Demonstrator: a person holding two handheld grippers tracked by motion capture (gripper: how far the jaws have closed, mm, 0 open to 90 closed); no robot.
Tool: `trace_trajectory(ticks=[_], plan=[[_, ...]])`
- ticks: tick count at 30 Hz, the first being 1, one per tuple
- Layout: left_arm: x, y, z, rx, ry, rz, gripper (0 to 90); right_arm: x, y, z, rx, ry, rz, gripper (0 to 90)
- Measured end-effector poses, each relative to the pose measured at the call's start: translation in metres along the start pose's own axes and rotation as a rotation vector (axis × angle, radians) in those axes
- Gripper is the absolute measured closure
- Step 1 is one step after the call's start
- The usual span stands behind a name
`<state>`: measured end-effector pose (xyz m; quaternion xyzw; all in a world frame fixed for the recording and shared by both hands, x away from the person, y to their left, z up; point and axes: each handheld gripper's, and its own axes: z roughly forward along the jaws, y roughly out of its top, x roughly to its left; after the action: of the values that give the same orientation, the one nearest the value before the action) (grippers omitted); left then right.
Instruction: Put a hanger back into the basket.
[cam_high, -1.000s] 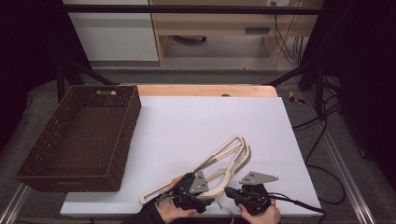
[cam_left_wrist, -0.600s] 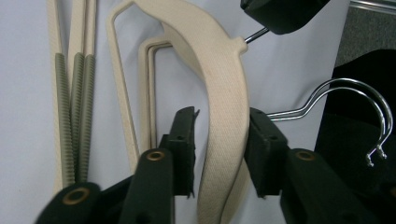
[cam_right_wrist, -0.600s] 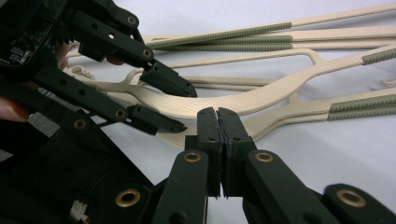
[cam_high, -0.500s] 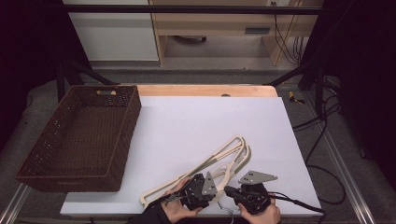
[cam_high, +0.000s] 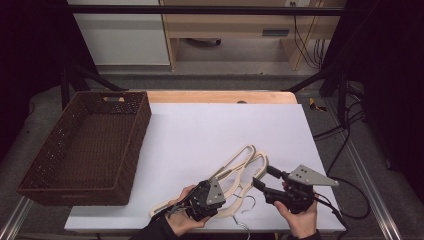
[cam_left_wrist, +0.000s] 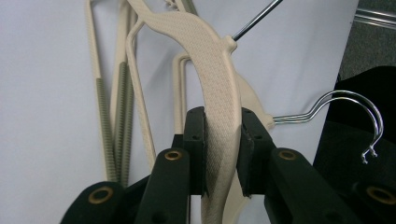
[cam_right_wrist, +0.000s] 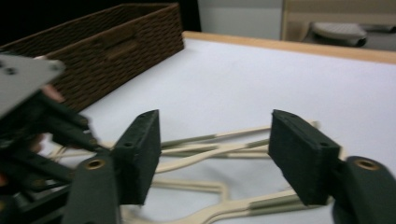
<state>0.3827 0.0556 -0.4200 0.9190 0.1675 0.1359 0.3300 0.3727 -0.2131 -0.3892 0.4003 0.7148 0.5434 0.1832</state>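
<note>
While we are working at the near edge of the white table (cam_high: 215, 125), two cream plastic hangers (cam_high: 240, 172) with chrome wire hooks (cam_left_wrist: 348, 109) are lying overlapped between our hands. Each hanger is showing a flat curved shoulder with a fine stippled texture and a thin bar with a ribbed grey-green section. We are clamping the left gripper (cam_left_wrist: 223, 149), whose jaws have just been closing, on the shoulder of the upper hanger, both black pads pressing its sides. We are holding the right gripper (cam_right_wrist: 217, 156) raised above the hangers and tilted toward the woven brown basket (cam_high: 85, 145) at the table's left; its jaws have just been opening and are standing apart with nothing between them.
</note>
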Motion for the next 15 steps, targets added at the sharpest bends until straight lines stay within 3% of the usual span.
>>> trace_trajectory(ticks=[3, 4, 8, 15], plan=[[0.003, -0.001, -0.005, 0.003, 0.001, -0.007, 76.5, -0.011, 0.0, -0.001, -0.016, -0.024, 0.012, 28.2], [0.007, -0.001, -0.009, -0.01, 0.001, -0.027, 76.8, -0.021, -0.003, -0.001, -0.021, -0.043, 0.022, 25.1], [0.017, -0.003, -0.02, -0.031, 0.014, -0.059, 78.1, -0.037, -0.009, -0.005, -0.027, -0.078, 0.054, 22.3], [0.035, -0.008, -0.034, -0.069, 0.063, -0.132, 81.4, -0.046, -0.015, -0.005, -0.02, -0.095, 0.065, 18.4]])
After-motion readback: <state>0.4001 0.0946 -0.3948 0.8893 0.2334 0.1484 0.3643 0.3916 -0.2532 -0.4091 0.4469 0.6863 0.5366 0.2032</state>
